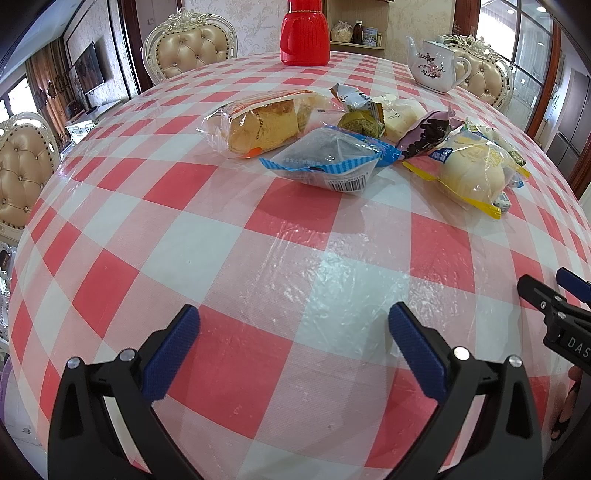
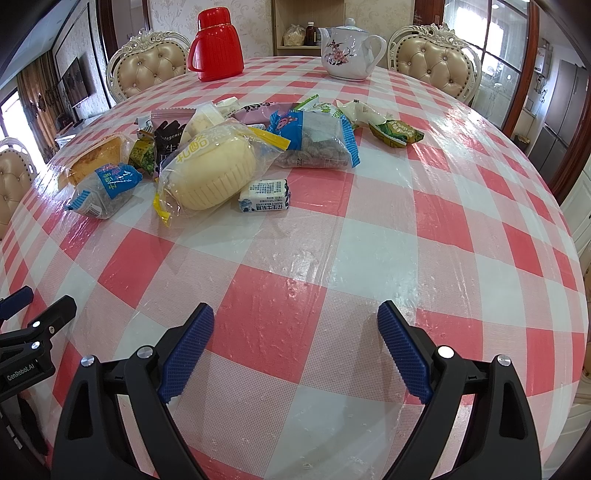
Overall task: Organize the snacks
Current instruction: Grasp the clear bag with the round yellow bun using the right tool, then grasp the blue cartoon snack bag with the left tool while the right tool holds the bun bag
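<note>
Right wrist view: the right gripper [image 2: 295, 314] gapes wide over the table [image 2: 369, 258], snacks [image 2: 210, 170] beyond; the left gripper [image 1: 293, 323] is wide too, empty.

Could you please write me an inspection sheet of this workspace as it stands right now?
Surface: round table under a red-and-white checked cloth with clear plastic over it.
Job's things: wrapped snacks lie in a loose pile at the middle: cake, pale bun, blue packet, small white packet, green candy.
Clutter: red flask and white teapot stand at the far edge.
Grippers: left gripper and right gripper both open, empty, short of the pile.
Cables: nothing seen.
Surroundings: tufted chairs around the table, a shelf behind.
</note>
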`<state>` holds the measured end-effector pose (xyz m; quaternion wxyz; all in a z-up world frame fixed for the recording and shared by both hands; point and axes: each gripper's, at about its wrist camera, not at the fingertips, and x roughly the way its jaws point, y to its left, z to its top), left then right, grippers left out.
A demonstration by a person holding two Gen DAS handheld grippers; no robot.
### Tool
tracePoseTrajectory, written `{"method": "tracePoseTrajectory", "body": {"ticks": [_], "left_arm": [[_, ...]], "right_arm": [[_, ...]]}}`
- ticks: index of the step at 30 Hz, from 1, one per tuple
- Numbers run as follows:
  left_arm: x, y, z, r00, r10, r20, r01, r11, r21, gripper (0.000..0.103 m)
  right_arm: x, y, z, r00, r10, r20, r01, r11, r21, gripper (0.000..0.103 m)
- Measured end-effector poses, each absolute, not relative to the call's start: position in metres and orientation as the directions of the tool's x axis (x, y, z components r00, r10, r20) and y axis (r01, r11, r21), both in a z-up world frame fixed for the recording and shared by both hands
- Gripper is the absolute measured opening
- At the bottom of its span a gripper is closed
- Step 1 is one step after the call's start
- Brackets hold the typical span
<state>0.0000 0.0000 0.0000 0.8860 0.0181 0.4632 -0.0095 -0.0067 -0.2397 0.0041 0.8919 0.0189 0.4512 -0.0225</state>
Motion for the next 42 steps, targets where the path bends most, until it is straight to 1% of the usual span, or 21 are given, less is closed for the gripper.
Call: {"method": "tracePoseTrajectory", "body": {"ticks": [3,5,7,9,12,15,20,22,27,28,29,30,32,33,35,37,39,42], "left_arm": [[0.000,0.001,0.000,0.564,-0.013,-0.826,0.046,0.999,0.016,0.102],[-0.001,0.007,0.002,0.574,-0.028,-0.818,0.020,1.000,-0.020,0.102],[-0.003,0.020,0.003,0.590,-0.016,-0.807,-0.065,0.996,-0.068,0.102],[-0.005,0.042,0.009,0.619,-0.024,-0.785,-0.149,0.978,-0.148,0.102],[-0.011,0.061,0.011,0.657,-0.066,-0.751,-0.201,0.945,-0.259,0.102],[-0.018,0.072,0.017,0.698,-0.072,-0.713,-0.217,0.927,-0.306,0.102],[-0.022,0.063,0.022,0.726,-0.058,-0.685,-0.182,0.944,-0.274,0.102],[-0.024,0.062,0.022,0.728,-0.070,-0.682,-0.174,0.944,-0.282,0.102],[-0.024,0.064,0.021,0.727,-0.080,-0.682,-0.168,0.943,-0.289,0.102],[-0.024,0.064,0.021,0.727,-0.080,-0.682,-0.166,0.943,-0.288,0.102],[-0.024,0.064,0.021,0.726,-0.081,-0.683,-0.165,0.943,-0.287,0.102],[-0.023,0.064,0.021,0.724,-0.083,-0.685,-0.164,0.944,-0.287,0.102],[-0.022,0.063,0.020,0.720,-0.085,-0.689,-0.158,0.946,-0.282,0.102],[-0.021,0.061,0.021,0.717,-0.083,-0.692,-0.155,0.949,-0.275,0.102],[-0.020,0.057,0.021,0.715,-0.082,-0.694,-0.141,0.956,-0.258,0.102],[-0.016,0.050,0.022,0.712,-0.088,-0.697,-0.118,0.963,-0.243,0.102],[-0.009,0.039,0.023,0.704,-0.099,-0.703,-0.088,0.970,-0.226,0.102],[0.012,0.018,0.020,0.667,-0.119,-0.736,-0.030,0.982,-0.186,0.102]], "right_arm": [[-0.001,-0.240,0.002,0.567,0.012,-0.823,0.002,1.000,0.016,0.087],[0.000,-0.244,0.002,0.563,0.059,-0.824,-0.040,0.998,0.044,0.087],[-0.007,-0.259,0.004,0.584,0.164,-0.795,-0.050,0.985,0.166,0.087],[-0.003,-0.268,0.008,0.612,0.229,-0.757,-0.054,0.967,0.249,0.087],[0.017,-0.260,0.021,0.646,0.227,-0.729,-0.101,0.972,0.213,0.087],[0.039,-0.245,0.033,0.659,0.250,-0.709,-0.131,0.967,0.219,0.087],[0.095,-0.219,0.025,0.610,0.223,-0.761,-0.118,0.974,0.191,0.087],[0.110,-0.210,0.020,0.597,0.213,-0.774,-0.109,0.977,0.184,0.087],[0.120,-0.193,0.012,0.582,0.202,-0.788,-0.148,0.979,0.142,0.088],[0.117,-0.192,0.011,0.586,0.197,-0.786,-0.159,0.979,0.126,0.085],[0.111,-0.194,0.012,0.617,0.203,-0.760,-0.174,0.977,0.120,0.072],[0.106,-0.198,0.015,0.639,0.223,-0.736,-0.185,0.973,0.134,0.065],[0.097,-0.205,0.018,0.645,0.240,-0.725,-0.183,0.970,0.157,0.062],[0.090,-0.208,0.021,0.658,0.229,-0.718,-0.180,0.973,0.145,0.061],[0.070,-0.216,0.030,0.691,0.230,-0.685,-0.197,0.972,0.128,0.061],[0.051,-0.226,0.038,0.705,0.267,-0.657,-0.211,0.963,0.165,0.060],[0.026,-0.238,0.047,0.731,0.285,-0.620,-0.227,0.959,0.173,0.060],[0.003,-0.256,0.045,0.752,0.280,-0.596,-0.202,0.959,0.197,0.060]]}}
